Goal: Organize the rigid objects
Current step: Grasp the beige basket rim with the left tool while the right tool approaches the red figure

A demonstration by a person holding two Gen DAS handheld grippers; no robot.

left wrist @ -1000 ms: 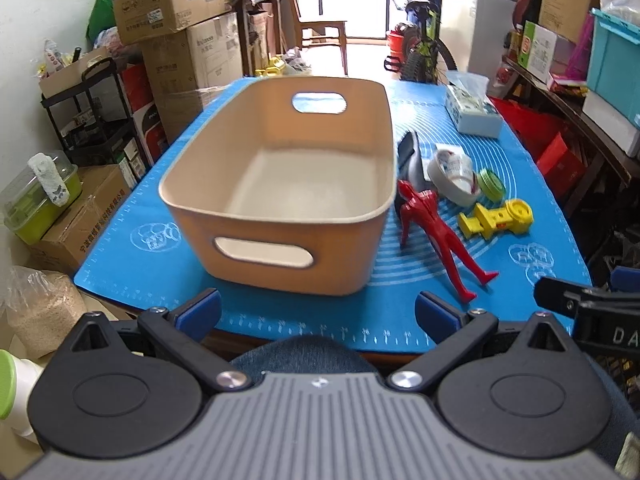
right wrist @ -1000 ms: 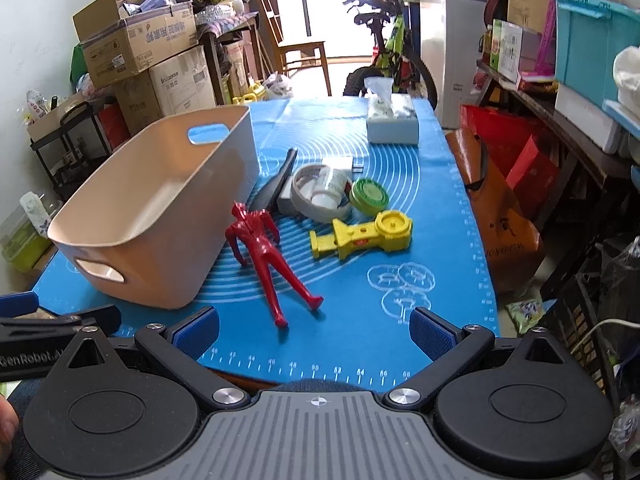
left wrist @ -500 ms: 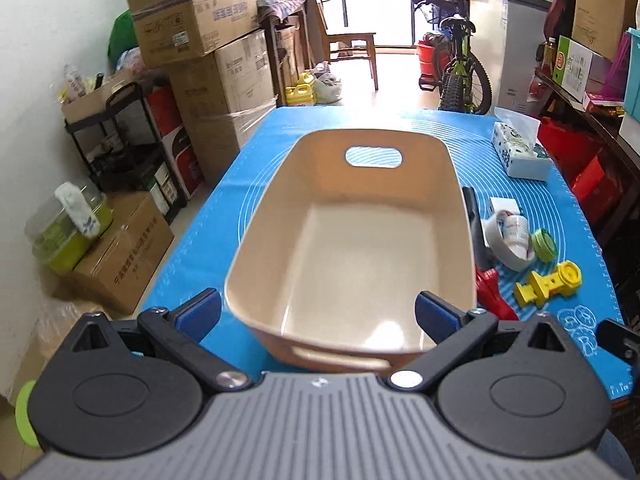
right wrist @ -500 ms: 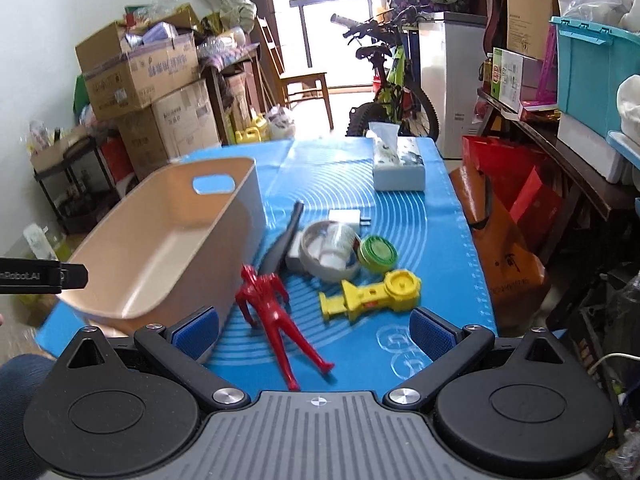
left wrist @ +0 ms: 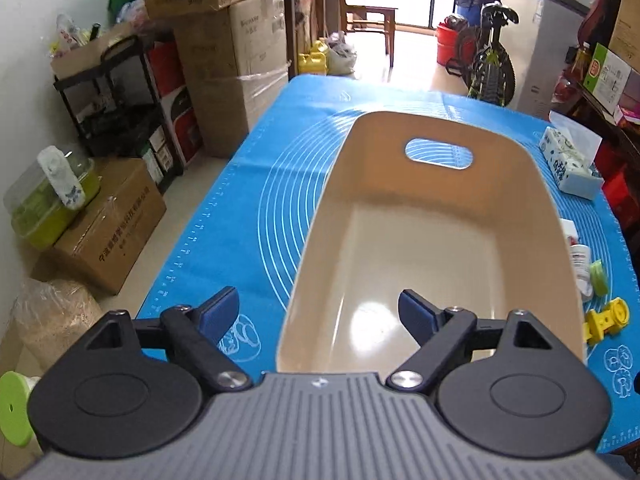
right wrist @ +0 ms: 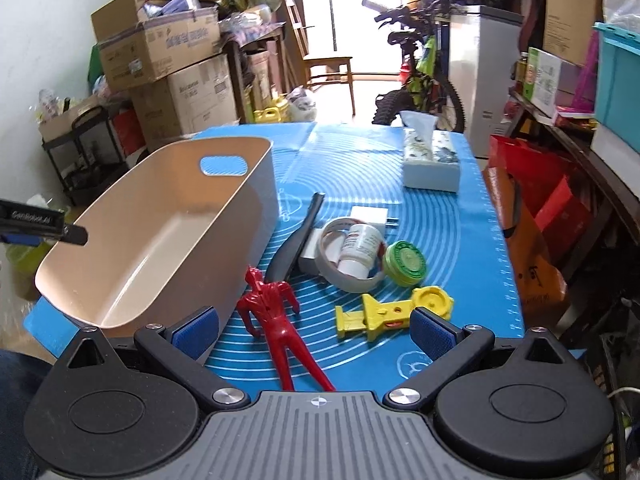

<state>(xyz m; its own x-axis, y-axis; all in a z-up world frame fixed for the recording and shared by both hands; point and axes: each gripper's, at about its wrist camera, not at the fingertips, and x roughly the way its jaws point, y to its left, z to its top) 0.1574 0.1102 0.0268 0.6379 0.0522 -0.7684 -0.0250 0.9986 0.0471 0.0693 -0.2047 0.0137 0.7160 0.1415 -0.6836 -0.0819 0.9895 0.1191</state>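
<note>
Left gripper (left wrist: 316, 312) straddled the empty bin's (left wrist: 440, 240) near-left rim, fingers just narrowing but clear of it; right gripper (right wrist: 314, 326), fingers spread and empty, sat nearer the red figure (right wrist: 276, 320), long axis running near-far on the table (right wrist: 460, 240).

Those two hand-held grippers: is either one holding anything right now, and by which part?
Nothing is held. The left hand-held gripper has been closing a little, open astride the beige bin's near left rim; the right hand-held gripper hangs open over the red figure.

One basket (right wrist: 256, 184); one red figure (right wrist: 276, 312); one tissue box (right wrist: 430, 160).
</note>
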